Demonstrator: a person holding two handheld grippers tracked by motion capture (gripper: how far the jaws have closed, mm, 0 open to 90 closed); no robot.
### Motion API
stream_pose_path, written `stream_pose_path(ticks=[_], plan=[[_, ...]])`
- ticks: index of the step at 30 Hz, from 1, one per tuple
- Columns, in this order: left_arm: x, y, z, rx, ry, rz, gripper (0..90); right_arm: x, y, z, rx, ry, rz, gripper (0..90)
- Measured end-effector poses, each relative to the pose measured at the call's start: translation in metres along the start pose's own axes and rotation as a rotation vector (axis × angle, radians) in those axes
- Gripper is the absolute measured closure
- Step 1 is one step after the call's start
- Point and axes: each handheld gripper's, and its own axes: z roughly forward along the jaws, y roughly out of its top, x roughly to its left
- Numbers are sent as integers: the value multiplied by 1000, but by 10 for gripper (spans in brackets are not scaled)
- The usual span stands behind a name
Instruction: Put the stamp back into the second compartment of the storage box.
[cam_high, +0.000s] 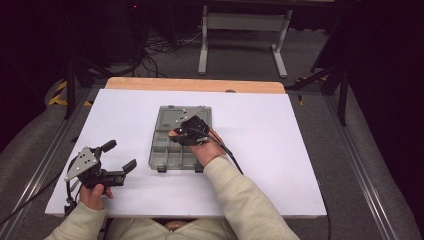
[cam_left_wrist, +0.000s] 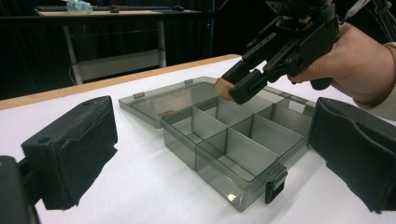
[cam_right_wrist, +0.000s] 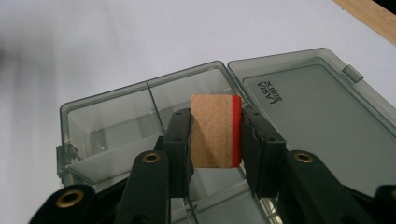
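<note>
Lab – dark curtains, floor cables (cam_high: 155, 47), white worktable (cam_high: 125, 115).

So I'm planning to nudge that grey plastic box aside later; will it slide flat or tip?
The box will probably slide rather than tip: it sits low and wide with its lid folded flat on the table. Its thin clear walls and bare compartments suggest it is light, so it may skid easily.

On the inside of the open lid (cam_right_wrist: 322, 116) of the grey compartment box (cam_right_wrist: 116, 126), you can see small black lettering printed sideways near the hinge edge. Its first line looks like "LASTA", though the letters are small and turned, so you cannot be sure of them. The second line beside it is too small to read.
</note>
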Motion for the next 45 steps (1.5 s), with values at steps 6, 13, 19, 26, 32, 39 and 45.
stream_pose_path(ticks=[6,13,19,26,32,39,45], plan=[[0,0,0,3,0,2,23,-3,-3,5,20,-5,9,653],[0,0,0,2,-1,-3,23,-4,-7,11,37,-10,18,653],[0,0,0,2,-2,-3,23,-5,-8,15,62,-21,10,653],[1,0,0,1,-1,-5,23,-5,-9,16,71,-21,14,653],[1,0,0,2,-2,-6,23,-4,-9,17,74,-19,10,653],[1,0,0,2,-1,-6,23,-4,-9,17,77,-18,4,652],[1,0,0,1,-1,-5,23,-3,-9,18,74,-15,6,616]])
